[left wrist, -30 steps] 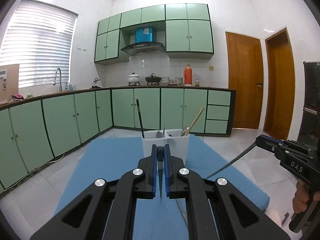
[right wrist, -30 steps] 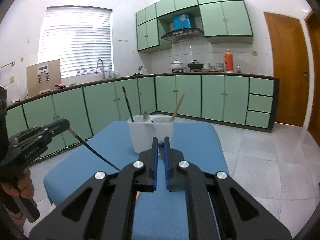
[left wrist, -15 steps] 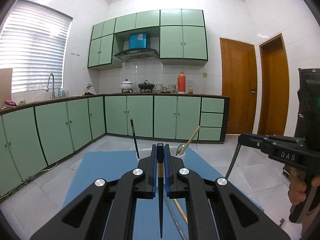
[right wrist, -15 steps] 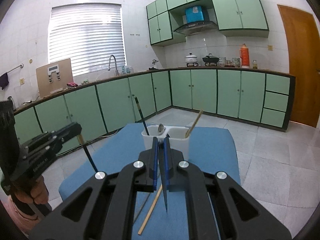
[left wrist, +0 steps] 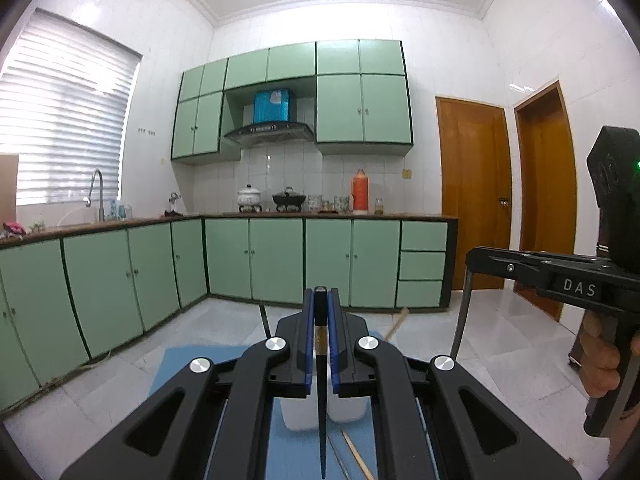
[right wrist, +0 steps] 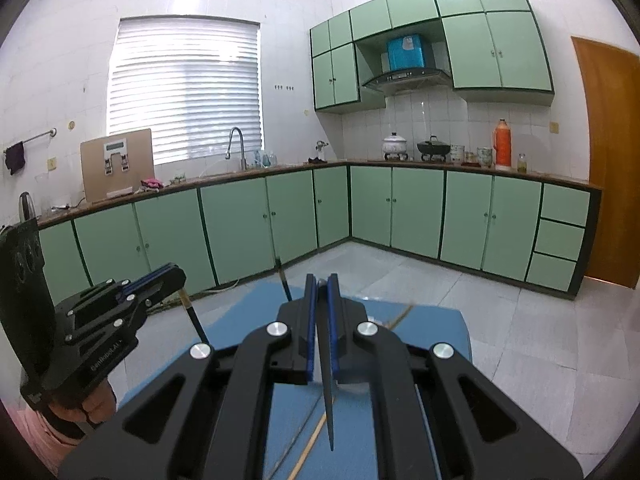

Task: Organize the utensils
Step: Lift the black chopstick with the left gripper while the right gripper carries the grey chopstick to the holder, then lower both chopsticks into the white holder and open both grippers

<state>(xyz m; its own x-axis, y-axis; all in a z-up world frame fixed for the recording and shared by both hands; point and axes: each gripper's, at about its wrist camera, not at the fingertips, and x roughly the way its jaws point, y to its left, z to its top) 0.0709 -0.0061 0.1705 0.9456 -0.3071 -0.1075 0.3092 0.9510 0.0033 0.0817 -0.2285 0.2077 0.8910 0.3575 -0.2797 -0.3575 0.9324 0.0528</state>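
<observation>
We have the left gripper [left wrist: 320, 298] low in the centre of the left wrist view, its blue-padded fingers [left wrist: 307, 340] pinched tight on a black chopstick [left wrist: 321, 392] that hangs point-down between them. Just behind it sits the white utensil holder [left wrist: 346, 408] on the blue desk [left wrist: 180, 364], with a dark stick and a wooden handle [left wrist: 397, 322] poking up past the black finger housing. A pale wooden chopstick [left wrist: 358, 456] lies on the desk near the bottom edge.

In the right wrist view, the right gripper [right wrist: 321, 286] is clamped just as tight on a second dark chopstick [right wrist: 329, 412], tip aimed down at the blue surface. At the lower left the left gripper shows from the side, its chopstick slanting downward. Green kitchen cabinets [right wrist: 416, 212] fill the background.
</observation>
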